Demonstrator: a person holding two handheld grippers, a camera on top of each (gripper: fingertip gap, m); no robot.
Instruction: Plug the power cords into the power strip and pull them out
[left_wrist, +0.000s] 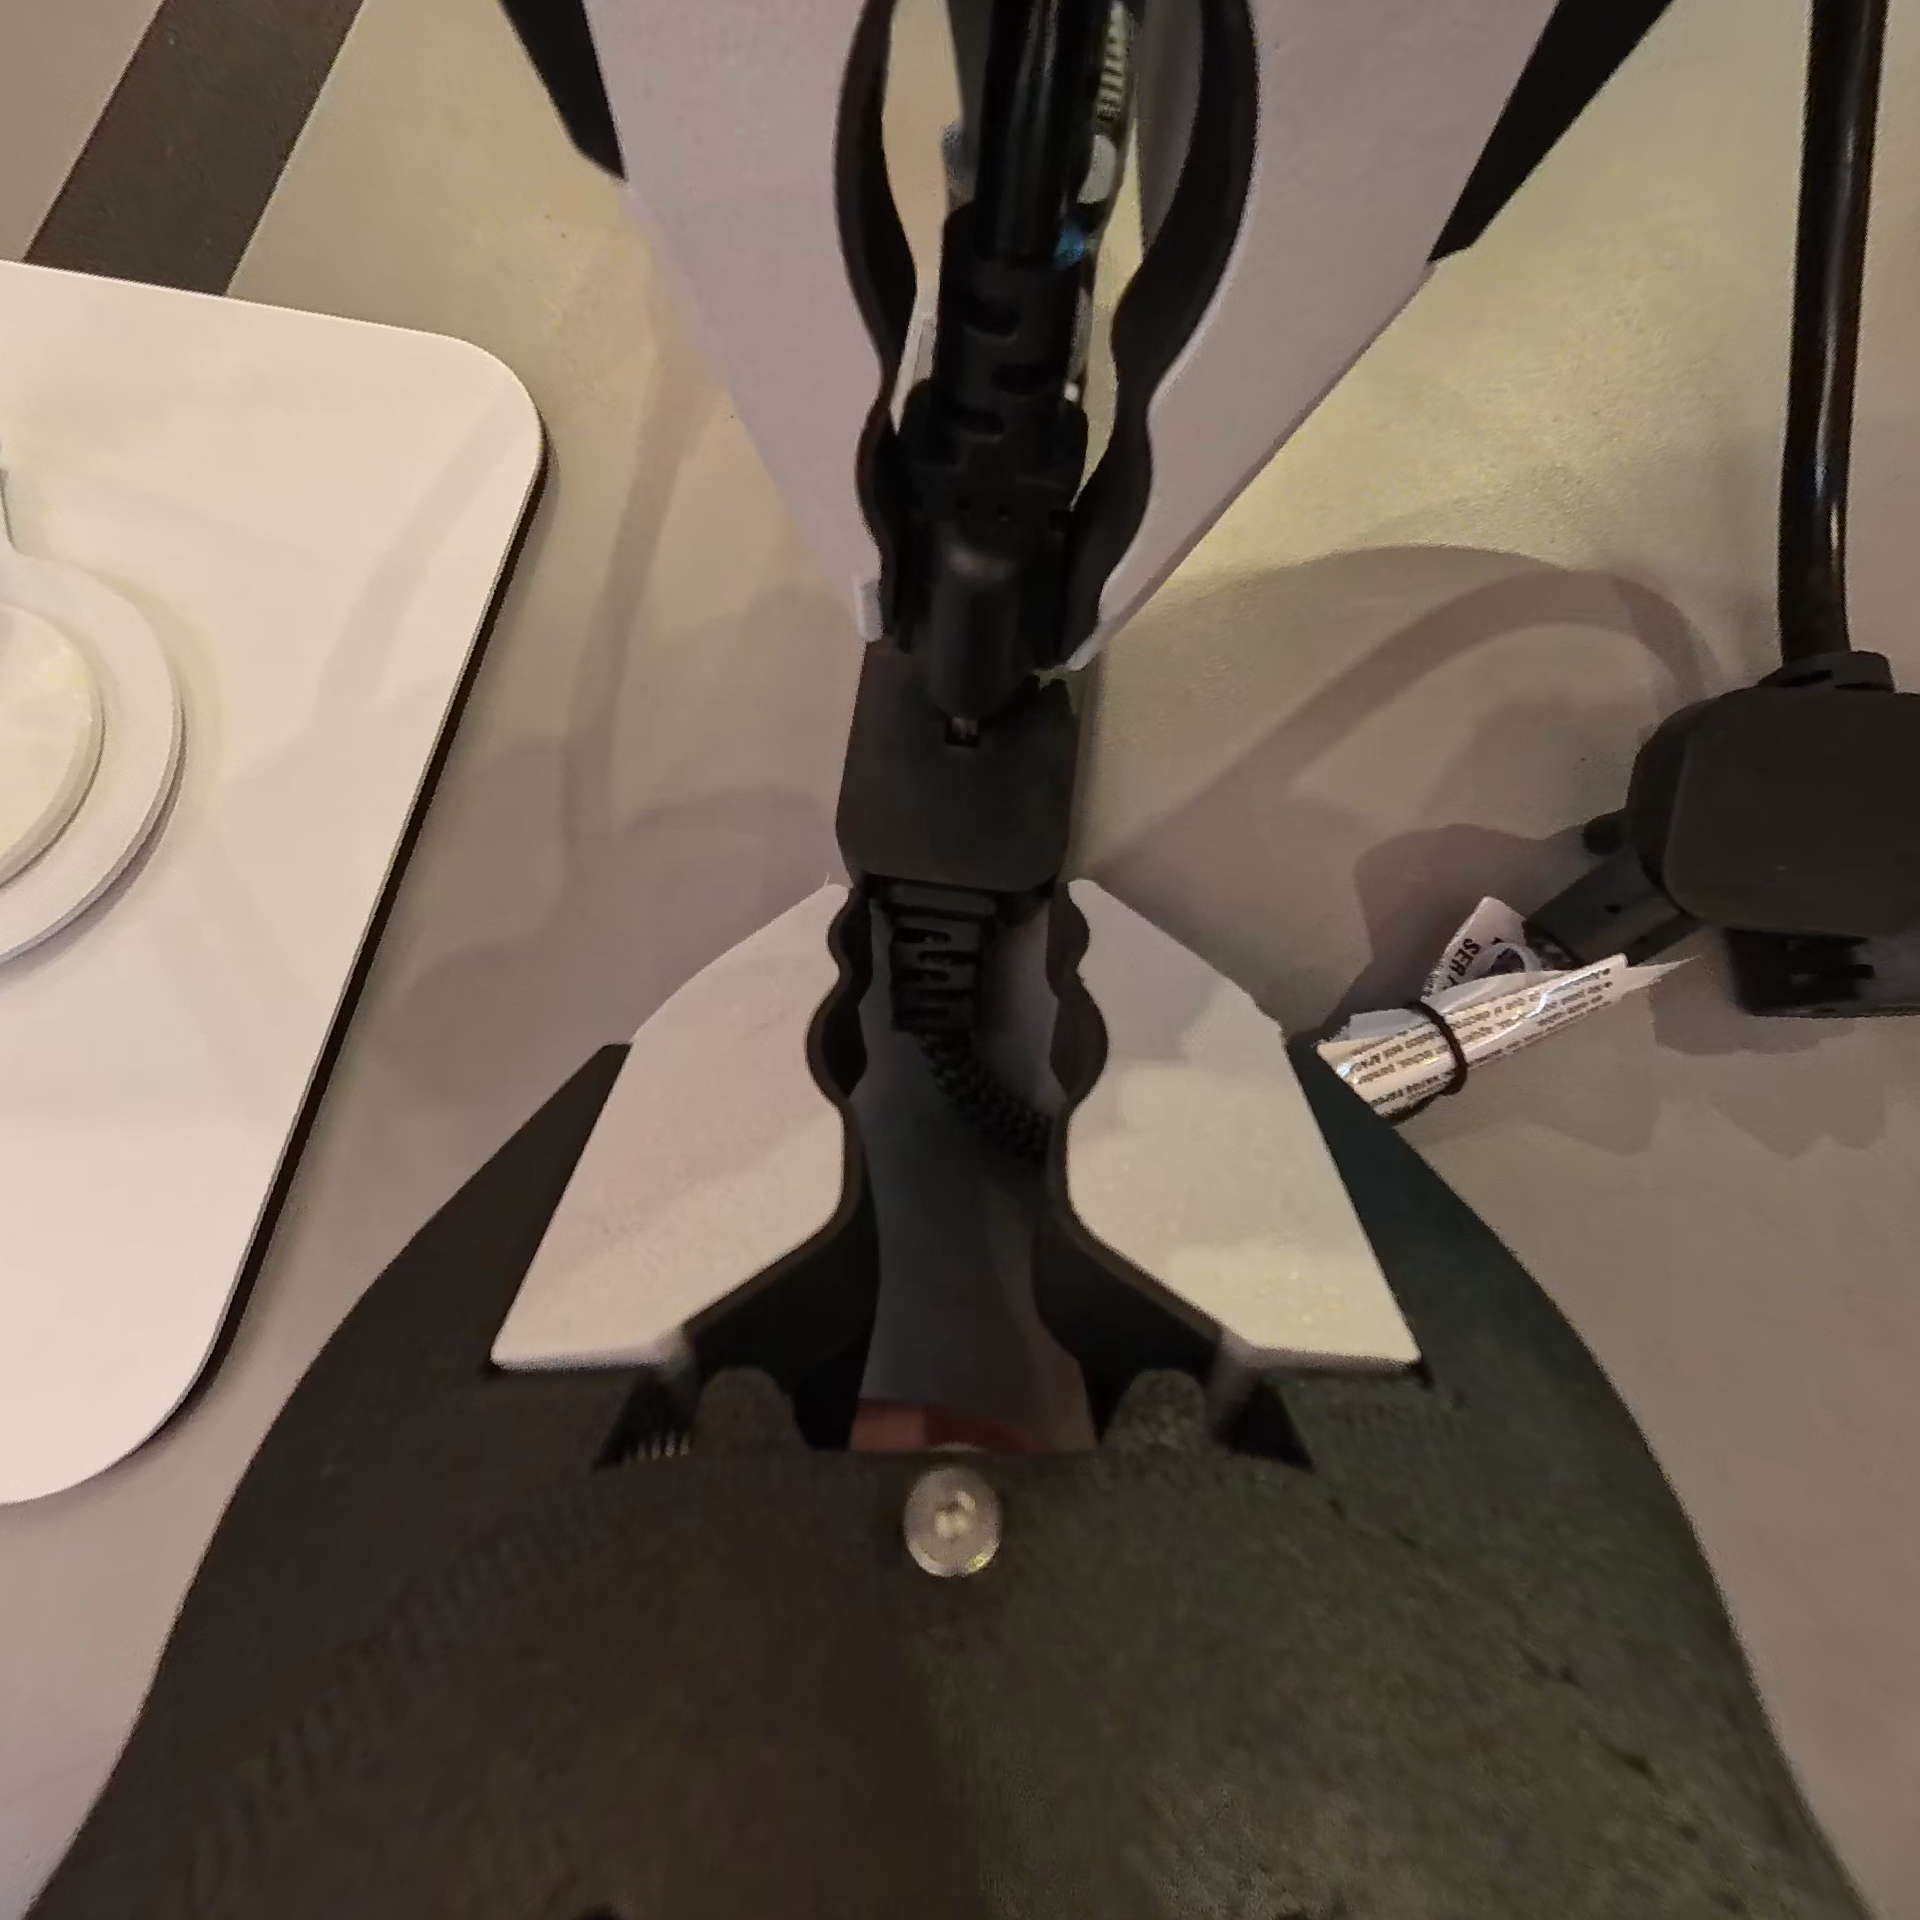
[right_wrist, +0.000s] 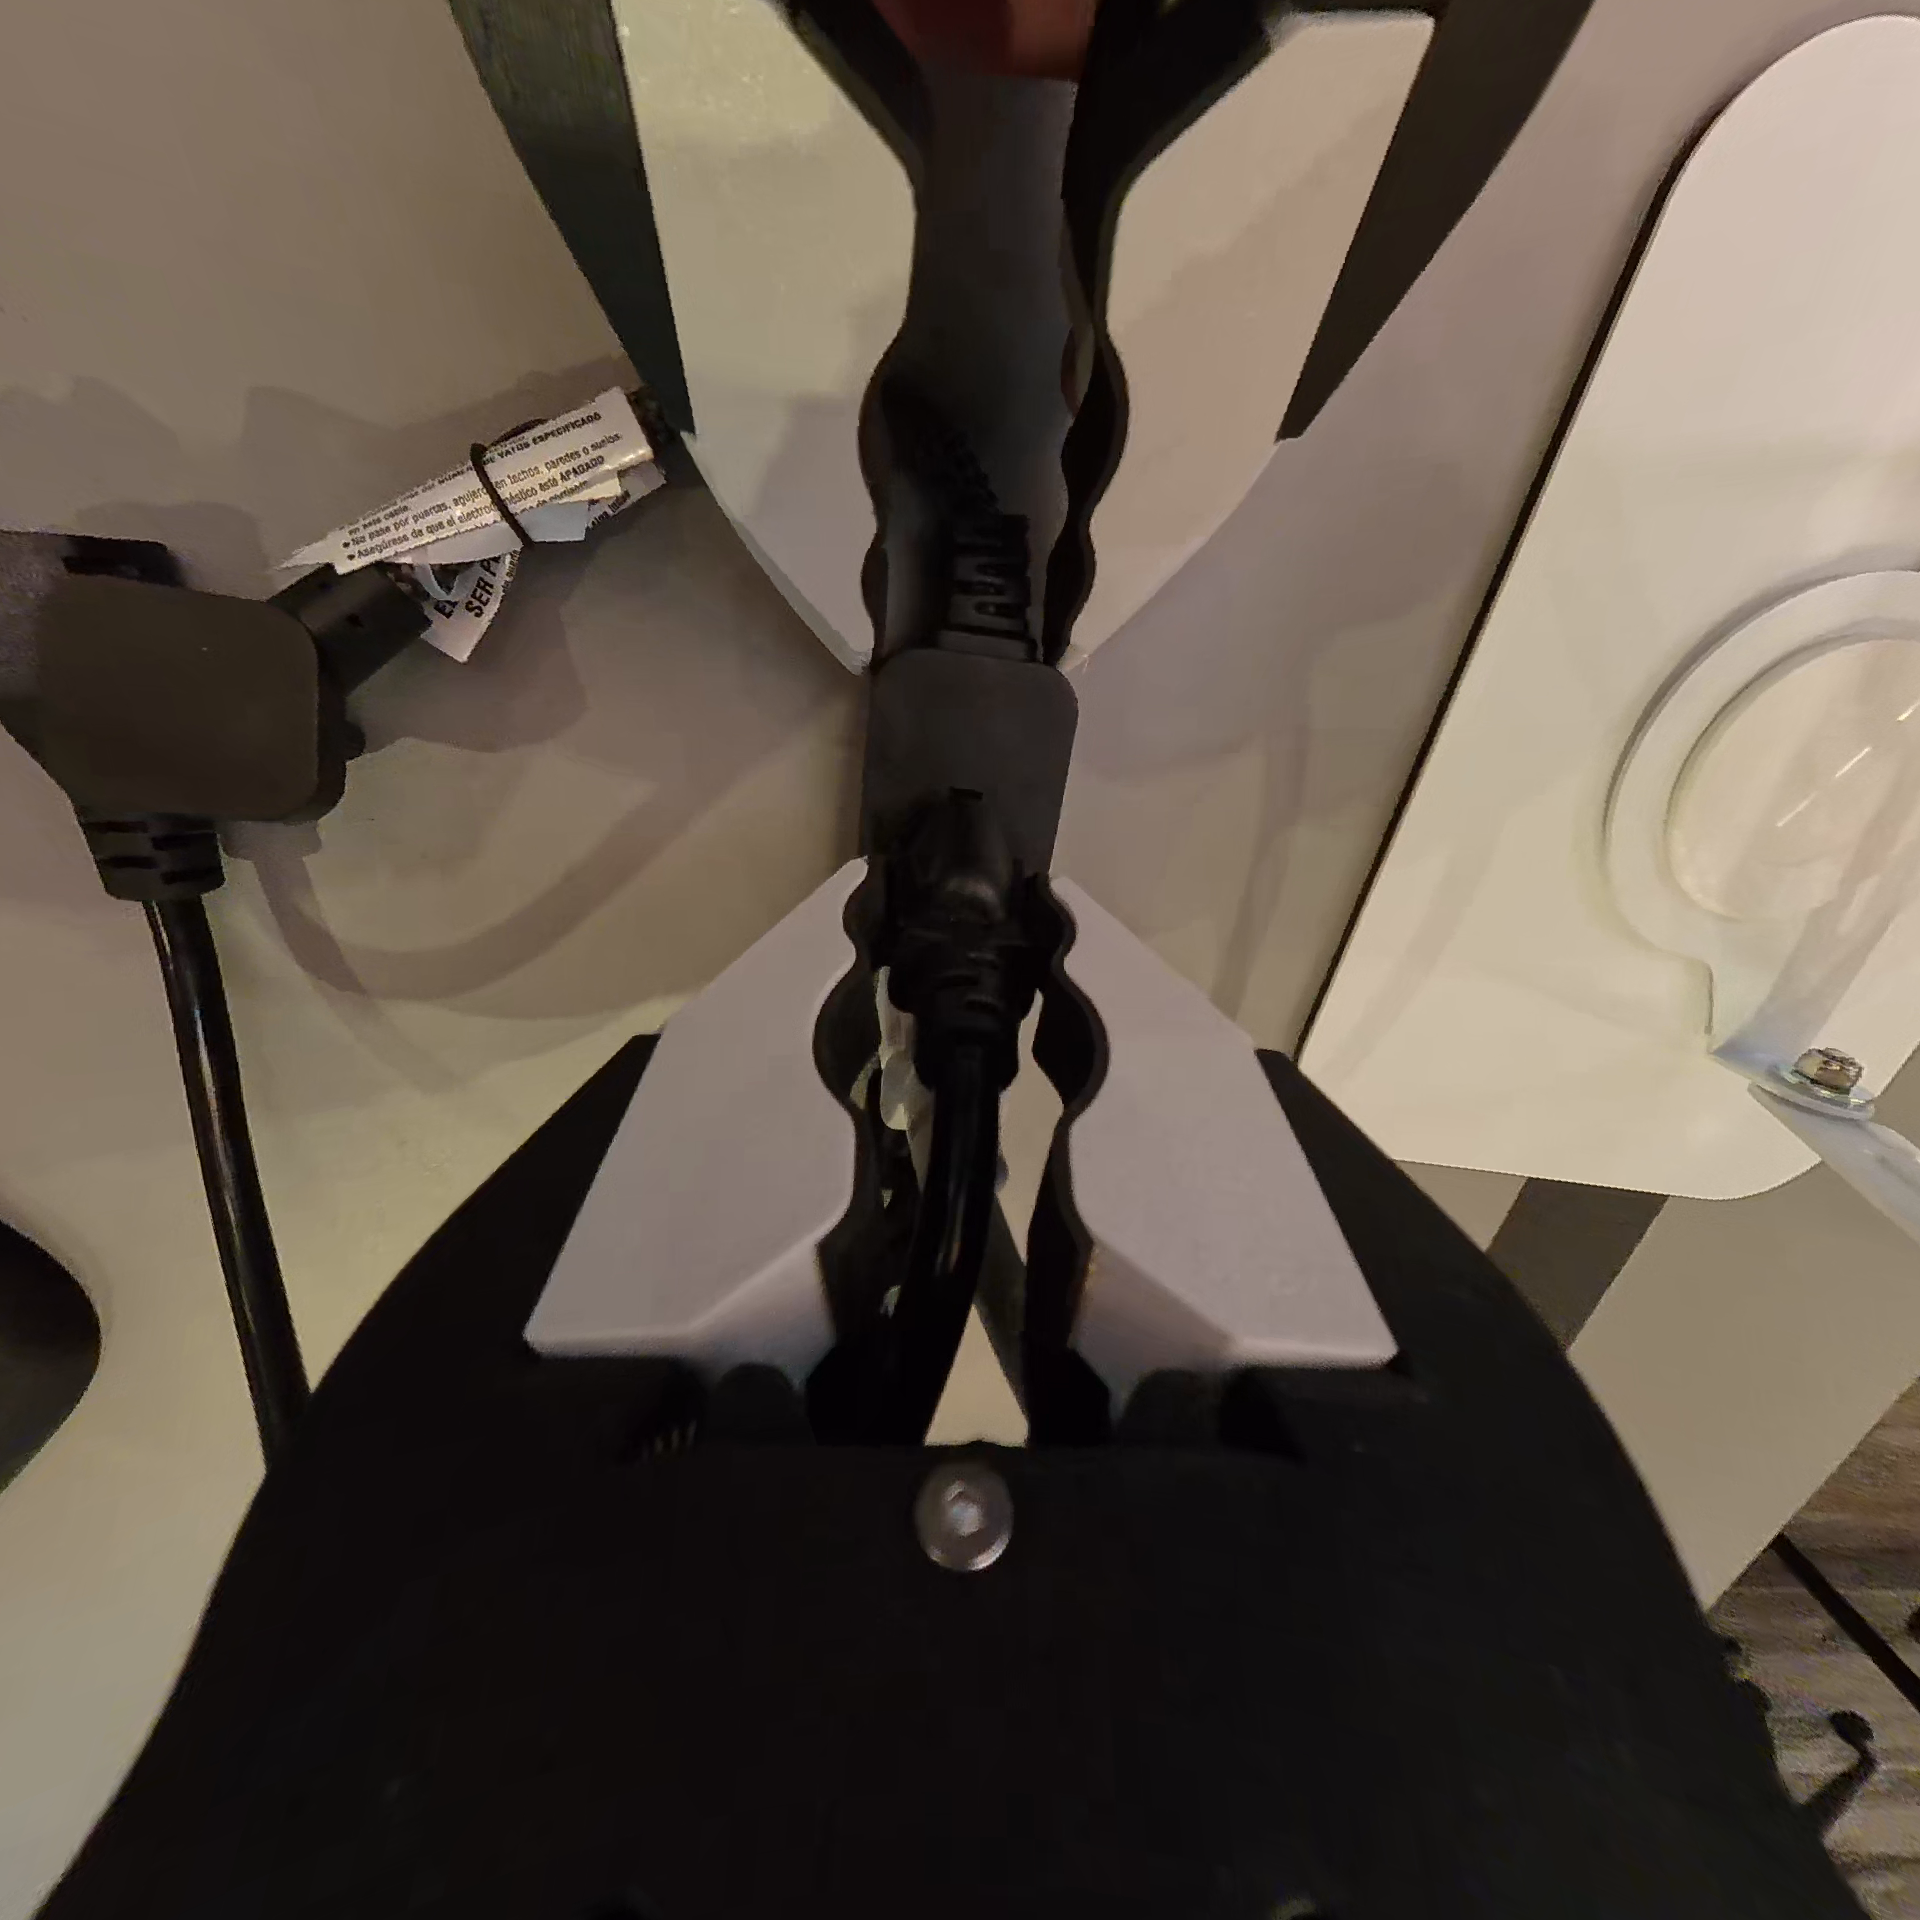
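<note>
One small black socket block (left_wrist: 951, 800) sits in the middle between the two grippers, above the pale table (left_wrist: 644, 436), and it has one braided cord (left_wrist: 977, 1081) running back from it toward the left gripper. The left gripper (left_wrist: 951, 935) is clenched on the ribbed strain relief at the end of that braided cord, right where it meets the block. One black plug (right_wrist: 961, 914) with a smooth black cord (right_wrist: 951, 1174) is pushed into the opposite face of the block, and the right gripper (right_wrist: 956, 935) is clenched on this plug; how deep the plug sits cannot be told. The two grippers face each other tip to tip, each with two white fingers (left_wrist: 717, 1143) lined with wavy black pads. Nearer one side of the table lies a second black plug (left_wrist: 1787, 790), larger, with one thick cord (left_wrist: 1829, 312) and one crumpled paper tag (left_wrist: 1455, 1018) held by a thin black tie. On the other side of the table there is one white board (left_wrist: 260, 831) with rounded corners, and it carries one round clear dome (right_wrist: 1787, 810) in a white mount. In the right wrist view one bolt (right_wrist: 1823, 1070) shows on a metal bracket at the board's edge.
</note>
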